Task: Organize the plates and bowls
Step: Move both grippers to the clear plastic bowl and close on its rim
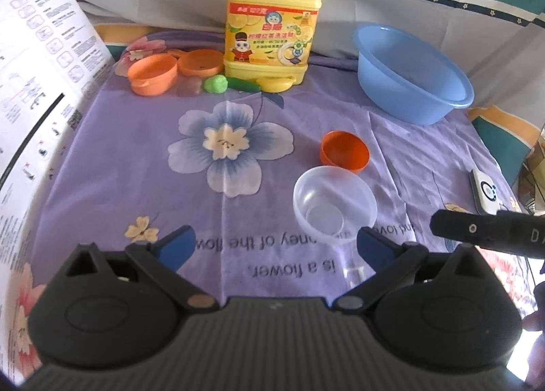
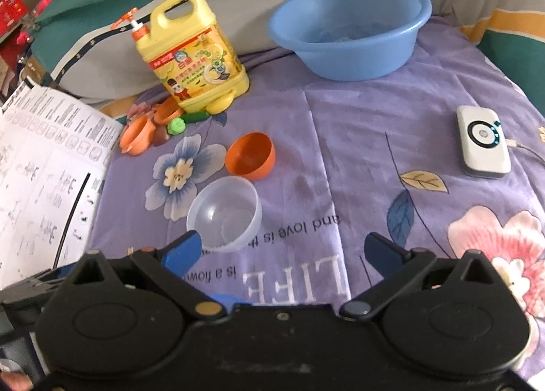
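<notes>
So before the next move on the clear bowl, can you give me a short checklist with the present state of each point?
1. Left gripper open and holding nothing: ok.
2. Right gripper open and holding nothing: ok.
3. Clear bowl upright, nothing in it: ok.
4. Orange bowl apart from the clear bowl: cannot tell, their rims look very close.
5. Blue basin free to receive bowls: ok, though whether it holds water cannot be told.
6. White device and its cable away from the bowls: ok.
</notes>
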Tool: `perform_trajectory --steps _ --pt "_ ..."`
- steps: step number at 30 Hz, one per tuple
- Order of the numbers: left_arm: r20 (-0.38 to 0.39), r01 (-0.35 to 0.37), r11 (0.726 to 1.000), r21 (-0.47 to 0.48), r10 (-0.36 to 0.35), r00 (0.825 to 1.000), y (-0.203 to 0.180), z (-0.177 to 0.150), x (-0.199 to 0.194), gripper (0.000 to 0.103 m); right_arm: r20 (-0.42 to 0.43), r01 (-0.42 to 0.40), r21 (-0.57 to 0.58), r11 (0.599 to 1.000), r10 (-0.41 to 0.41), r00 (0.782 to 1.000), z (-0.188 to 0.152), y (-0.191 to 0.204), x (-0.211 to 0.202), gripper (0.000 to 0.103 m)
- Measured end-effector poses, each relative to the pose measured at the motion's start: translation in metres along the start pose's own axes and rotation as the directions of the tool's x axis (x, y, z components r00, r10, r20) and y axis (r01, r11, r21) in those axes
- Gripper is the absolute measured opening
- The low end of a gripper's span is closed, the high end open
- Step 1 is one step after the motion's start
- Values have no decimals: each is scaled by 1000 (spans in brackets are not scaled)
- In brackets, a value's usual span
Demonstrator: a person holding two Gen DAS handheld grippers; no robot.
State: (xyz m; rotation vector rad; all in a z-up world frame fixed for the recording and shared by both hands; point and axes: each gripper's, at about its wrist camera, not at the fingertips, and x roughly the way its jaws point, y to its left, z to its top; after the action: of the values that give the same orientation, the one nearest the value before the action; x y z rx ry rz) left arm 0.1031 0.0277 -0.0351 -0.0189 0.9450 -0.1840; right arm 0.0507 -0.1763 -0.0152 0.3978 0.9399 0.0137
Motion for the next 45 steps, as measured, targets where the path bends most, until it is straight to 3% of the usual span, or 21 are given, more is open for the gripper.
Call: perform_trajectory --steps 4,10,13,22,25,29,45 --pt "-9 -5 1000 15 5 1000 -4 9 19 99 -16 -4 29 1000 4 1000 12 -1 19 90" --pt "-47 24 1000 -10 -24 999 -3 19 48 74 -65 -27 32 999 29 997 24 6 52 69" --pt "-68 34 999 -6 -35 997 -4 21 60 61 -95 -37 12 999 38 995 27 13 68 46" --pt "-103 68 998 -10 -69 992 -5 23 78 35 -137 -68 1 998 68 988 31 28 97 20" --pt "-106 79 997 12 -77 991 -10 24 81 22 -135 -65 -8 998 63 989 30 29 100 15" --pt "-98 69 997 30 -65 993 -14 23 82 15 -131 -60 -13 998 58 990 29 29 102 13" --pt "-93 51 998 38 -48 995 -15 19 63 15 -121 -57 -41 998 52 991 23 34 88 13"
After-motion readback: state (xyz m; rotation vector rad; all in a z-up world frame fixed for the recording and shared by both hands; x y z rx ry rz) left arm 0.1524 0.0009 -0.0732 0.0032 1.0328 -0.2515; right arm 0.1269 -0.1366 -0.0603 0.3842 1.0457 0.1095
